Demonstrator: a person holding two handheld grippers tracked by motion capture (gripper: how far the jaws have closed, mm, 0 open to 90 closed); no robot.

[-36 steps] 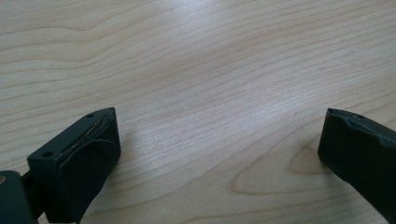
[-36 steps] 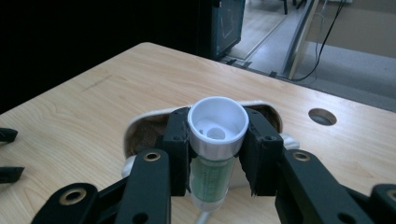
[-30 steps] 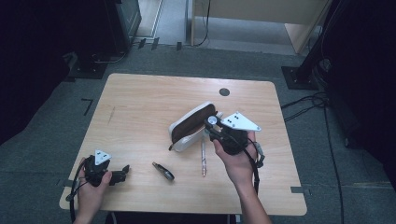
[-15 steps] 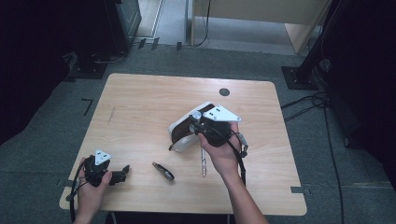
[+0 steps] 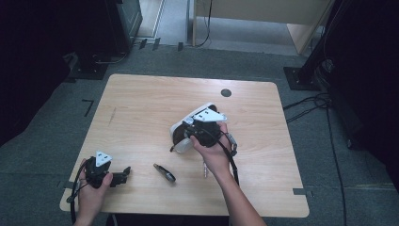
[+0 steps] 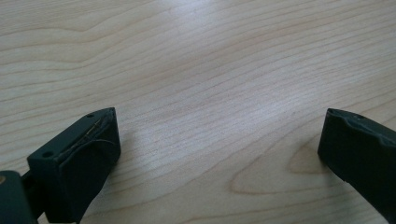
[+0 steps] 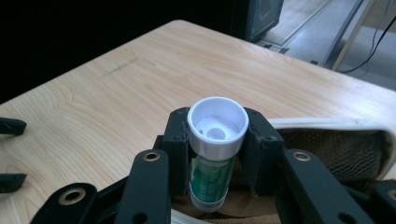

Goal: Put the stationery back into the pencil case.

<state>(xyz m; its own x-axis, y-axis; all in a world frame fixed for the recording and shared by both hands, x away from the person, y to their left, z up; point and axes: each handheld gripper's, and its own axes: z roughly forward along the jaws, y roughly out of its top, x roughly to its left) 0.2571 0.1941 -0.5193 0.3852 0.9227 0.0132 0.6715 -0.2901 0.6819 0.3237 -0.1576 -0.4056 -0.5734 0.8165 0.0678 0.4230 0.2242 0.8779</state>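
Over pouch (image 7: 327,140) mouth, R gripper (image 7: 217,140) clamps tube (image 7: 215,154) upright, cap end up, prob. for stowing inside. L gripper (image 6: 219,154) wide open, empty, parked at table (image 6: 196,56) edge.

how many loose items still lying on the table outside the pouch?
2: a dark pen-like item near the front edge, and a slim metal pen partly hidden under the right forearm. Others may be hidden behind the pouch.

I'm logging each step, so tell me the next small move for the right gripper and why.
Probably lower the tube into the open pouch. The right gripper is clamped on the white-capped green tube directly above the pouch's mesh-lined mouth, and the left gripper rests open over bare table.
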